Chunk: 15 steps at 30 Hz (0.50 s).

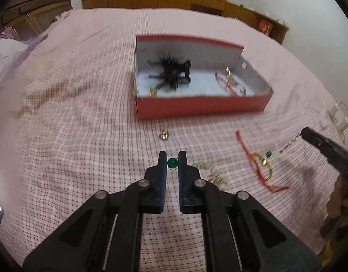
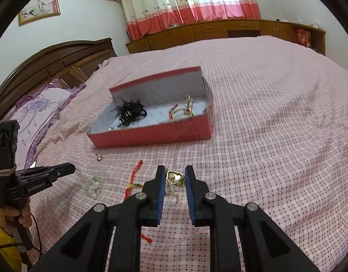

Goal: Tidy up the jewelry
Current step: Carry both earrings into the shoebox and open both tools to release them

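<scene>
- Jewelry lies partly sorted: some pieces sit inside a red cardboard box [image 1: 203, 107] on a bed [image 1: 83, 113] with a pink checked cover, others remain scattered on the cover in front of the box
- Inside the box are a black feathery hair clip [image 2: 130, 112], a red cord bracelet [image 1: 228, 86] with gold charms, and a small gold piece near the front wall [image 1: 153, 91]
- Left tongs [image 1: 172, 162] are nearly closed on a green bead [image 1: 172, 163], which seems to belong to a pale beaded bracelet [image 1: 210, 172] trailing to the right; the bead appears to sit low, close to the cover
- Right tongs [image 2: 175, 178] are narrowly parted and pinch a gold pendant [image 2: 176, 178], with something pale and clear hanging just under it
- Still loose on the bed: a small gold ring-like piece [image 1: 164, 134] between the left tongs and the box, and a red cord with green and gold beads [image 1: 262, 165] further right
- My judgement is that the job is around halfway, with two pieces gripped but not yet carried to the box and at least two more waiting
- Hard to make out: motion blur softens the box contents, so the small gold items cannot be identified for certain
- White objects and a thin wire [image 1: 339, 117] at the far right edge are cut off and unclear
- Whether the pendant's pale attachment is a chain or a crystal charm cannot be told
</scene>
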Each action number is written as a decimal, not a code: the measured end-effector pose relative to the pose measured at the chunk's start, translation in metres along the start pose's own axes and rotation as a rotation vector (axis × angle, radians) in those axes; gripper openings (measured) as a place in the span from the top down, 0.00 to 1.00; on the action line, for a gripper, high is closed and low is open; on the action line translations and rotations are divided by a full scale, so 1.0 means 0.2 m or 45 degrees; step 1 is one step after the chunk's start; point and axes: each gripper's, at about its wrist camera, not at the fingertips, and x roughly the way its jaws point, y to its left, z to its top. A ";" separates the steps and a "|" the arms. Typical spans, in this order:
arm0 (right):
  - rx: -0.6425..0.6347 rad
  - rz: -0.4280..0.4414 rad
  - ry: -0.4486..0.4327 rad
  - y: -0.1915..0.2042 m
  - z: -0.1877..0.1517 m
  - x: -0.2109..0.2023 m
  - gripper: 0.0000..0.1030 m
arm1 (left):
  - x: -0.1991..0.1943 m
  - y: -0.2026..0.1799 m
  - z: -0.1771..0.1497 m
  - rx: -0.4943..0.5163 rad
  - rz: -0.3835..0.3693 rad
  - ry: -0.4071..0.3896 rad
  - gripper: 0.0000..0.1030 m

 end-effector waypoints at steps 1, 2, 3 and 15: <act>-0.004 0.003 -0.007 0.01 0.01 0.00 0.81 | -0.02 -0.01 0.01 0.006 -0.005 -0.028 1.00; -0.006 0.006 -0.016 0.01 0.02 -0.01 0.81 | -0.04 -0.02 0.02 0.011 -0.006 -0.047 1.00; -0.009 0.013 -0.028 0.02 0.03 -0.01 0.81 | -0.06 -0.03 0.03 0.018 -0.003 -0.071 1.00; -0.049 0.048 -0.134 0.11 0.18 -0.01 0.81 | -0.12 -0.06 0.18 -0.020 0.000 -0.244 1.00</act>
